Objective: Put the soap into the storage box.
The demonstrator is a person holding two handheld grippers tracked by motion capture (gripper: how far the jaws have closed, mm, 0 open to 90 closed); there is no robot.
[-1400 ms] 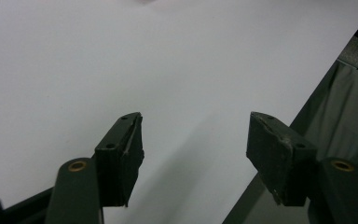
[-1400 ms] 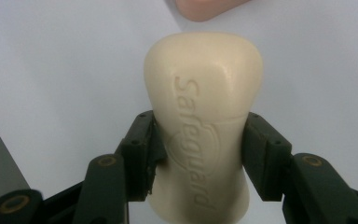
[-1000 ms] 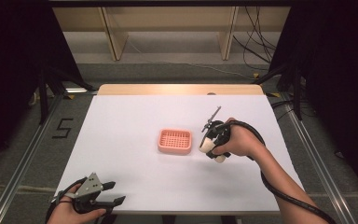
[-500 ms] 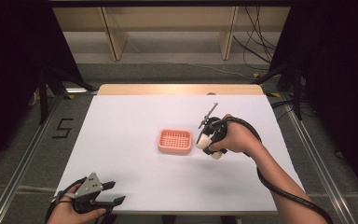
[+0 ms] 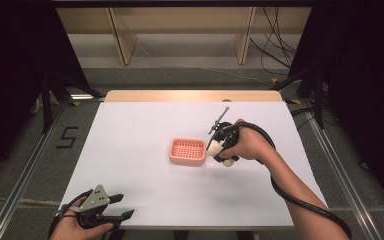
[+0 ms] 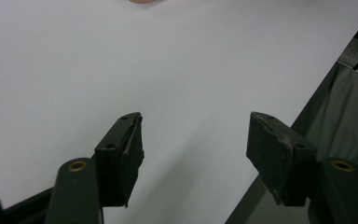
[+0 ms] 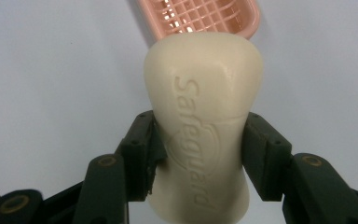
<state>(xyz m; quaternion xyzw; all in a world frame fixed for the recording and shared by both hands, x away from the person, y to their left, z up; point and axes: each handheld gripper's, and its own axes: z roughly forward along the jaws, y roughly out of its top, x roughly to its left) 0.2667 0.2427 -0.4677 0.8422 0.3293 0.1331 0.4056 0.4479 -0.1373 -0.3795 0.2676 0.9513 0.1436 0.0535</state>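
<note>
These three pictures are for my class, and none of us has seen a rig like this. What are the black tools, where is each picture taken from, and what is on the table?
A person sits at a white table with a hand-held two-jaw gripper in each hand. The high view looks down from above; each of the other two comes from a camera riding on one gripper, looking along its jaws. The left gripper rests at the table's near edge, jaws open, holding nothing. The right gripper is clamped on a cream soap bar stamped Safeguard, close beside a pink soap dish with a grid floor.
</note>
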